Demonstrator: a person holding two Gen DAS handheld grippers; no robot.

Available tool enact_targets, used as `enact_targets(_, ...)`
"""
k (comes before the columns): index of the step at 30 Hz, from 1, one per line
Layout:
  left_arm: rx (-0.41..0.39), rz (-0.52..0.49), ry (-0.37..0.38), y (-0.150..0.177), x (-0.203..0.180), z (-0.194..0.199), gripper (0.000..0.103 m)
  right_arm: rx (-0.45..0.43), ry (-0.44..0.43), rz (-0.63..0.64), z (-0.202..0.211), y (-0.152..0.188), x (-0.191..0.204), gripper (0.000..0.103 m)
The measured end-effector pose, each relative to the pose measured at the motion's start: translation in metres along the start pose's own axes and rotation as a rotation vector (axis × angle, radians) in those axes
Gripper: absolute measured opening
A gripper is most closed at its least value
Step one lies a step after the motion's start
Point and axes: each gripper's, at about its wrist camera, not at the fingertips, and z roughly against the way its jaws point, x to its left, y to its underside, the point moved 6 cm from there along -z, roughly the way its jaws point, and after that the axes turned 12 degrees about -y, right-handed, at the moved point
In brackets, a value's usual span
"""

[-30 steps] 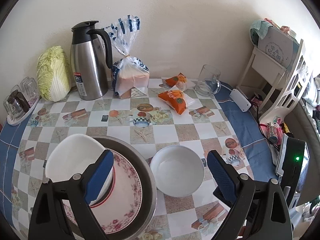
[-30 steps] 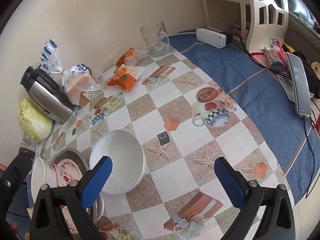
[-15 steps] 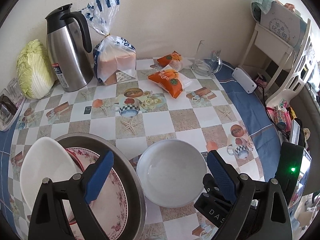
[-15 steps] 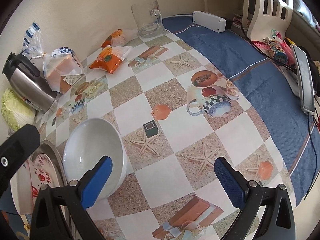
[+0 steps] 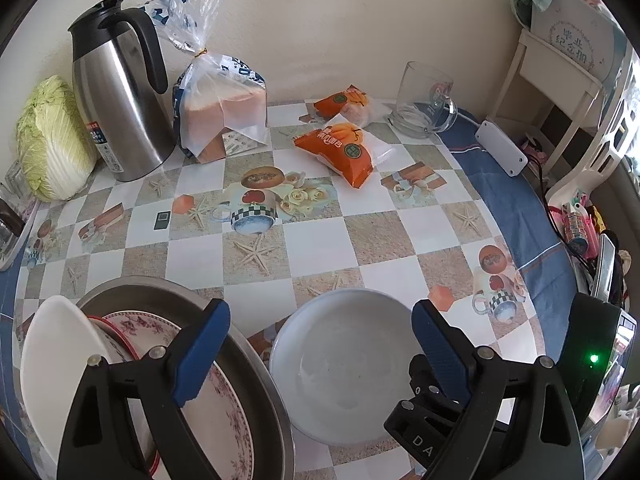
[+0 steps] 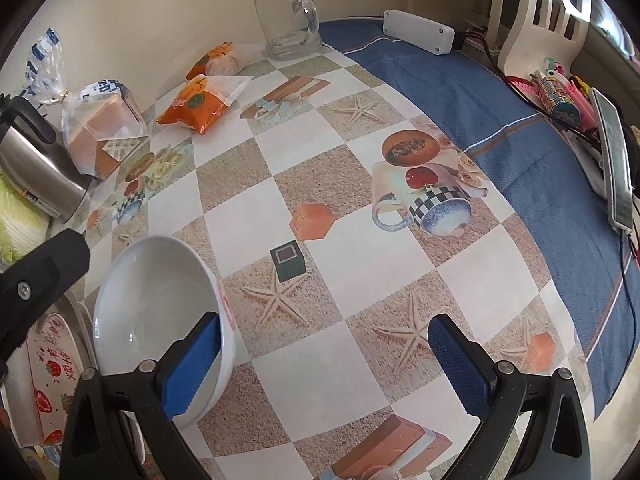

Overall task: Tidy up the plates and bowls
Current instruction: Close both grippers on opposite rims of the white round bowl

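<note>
On the checkered tablecloth [image 5: 256, 248], a white bowl [image 5: 340, 364] sits just beside a metal basin [image 5: 256, 364] holding a floral plate [image 5: 224, 412] and a white dish [image 5: 52, 360]. The left gripper [image 5: 320, 352] hangs released above the bowl. The right gripper [image 6: 324, 364] is released too, its left pad seemingly over the bowl's rim.

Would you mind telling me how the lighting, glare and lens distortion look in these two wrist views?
Left wrist view: soft even daylight, sharp throughout; the steel kettle carries bright reflections and the white bowl a faint sheen; the fisheye bends the table edge and darkens the corners. Right wrist view: equally sharp, a small glint inside the same bowl, the blue cloth curving strongly toward the rim.
</note>
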Motion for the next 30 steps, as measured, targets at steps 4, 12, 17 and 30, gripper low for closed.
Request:
enact_targets(4,-0.007,-0.006,0.008,-0.001,-0.001,-0.001,0.093,-0.012,0.001,0.009,-0.002,-0.001,0.001,0.100)
enact_targets(12,-0.011,-0.011,0.039,-0.001,-0.005,-0.001,0.076,-0.051,0.005,-0.011,0.005,-0.006,-0.003,0.082)
enact_targets(17,0.007,-0.021,0.055,0.003,-0.010,-0.006,0.068,-0.075,0.001,-0.051,0.011,-0.009,-0.012,0.070)
enact_targets(30,0.109,-0.038,0.089,0.025,-0.026,-0.037,0.036,-0.085,-0.078,-0.106,0.011,-0.010,-0.016,0.038)
